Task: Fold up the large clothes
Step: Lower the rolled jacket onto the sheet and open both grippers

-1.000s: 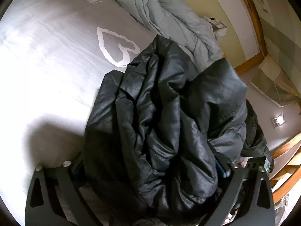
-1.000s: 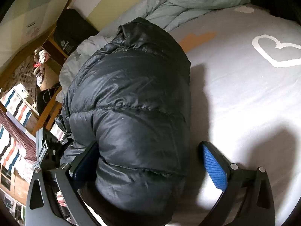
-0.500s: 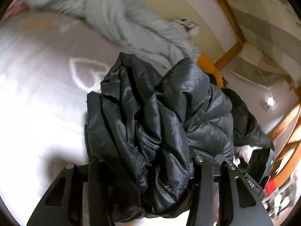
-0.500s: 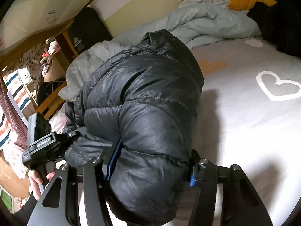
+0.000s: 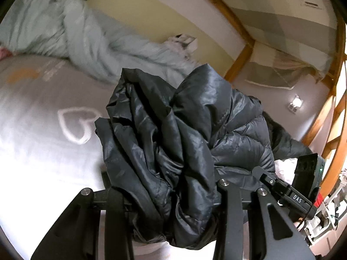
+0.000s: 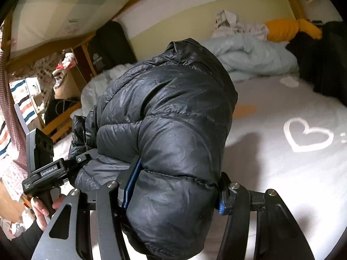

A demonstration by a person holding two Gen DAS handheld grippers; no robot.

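A black puffy down jacket [image 5: 184, 134] is bundled in a thick fold and held up over the white bed sheet [image 5: 39, 130]. My left gripper [image 5: 171, 195] is shut on one end of the bundle, its crumpled lining side facing the camera. My right gripper [image 6: 175, 186] is shut on the other end, where the quilted outer shell [image 6: 164, 117] bulges between the fingers. The right gripper also shows at the right of the left wrist view [image 5: 288, 192], and the left gripper, in a hand, shows at the left of the right wrist view [image 6: 49, 173].
A pale blue duvet [image 5: 71, 36] lies heaped along the yellow wall [image 5: 156, 15]. The sheet has white heart prints [image 6: 308, 136]. A yellow bundle [image 6: 288, 29] and dark clothes [image 6: 321, 65] lie at the bed's far end. Wooden bed frame rails [image 5: 243, 58] and cluttered shelves [image 6: 23, 108] stand beyond the bed.
Both grippers went from open around the jacket to shut on it, then lifted the bundle off the sheet. The views tilted up toward the wall.
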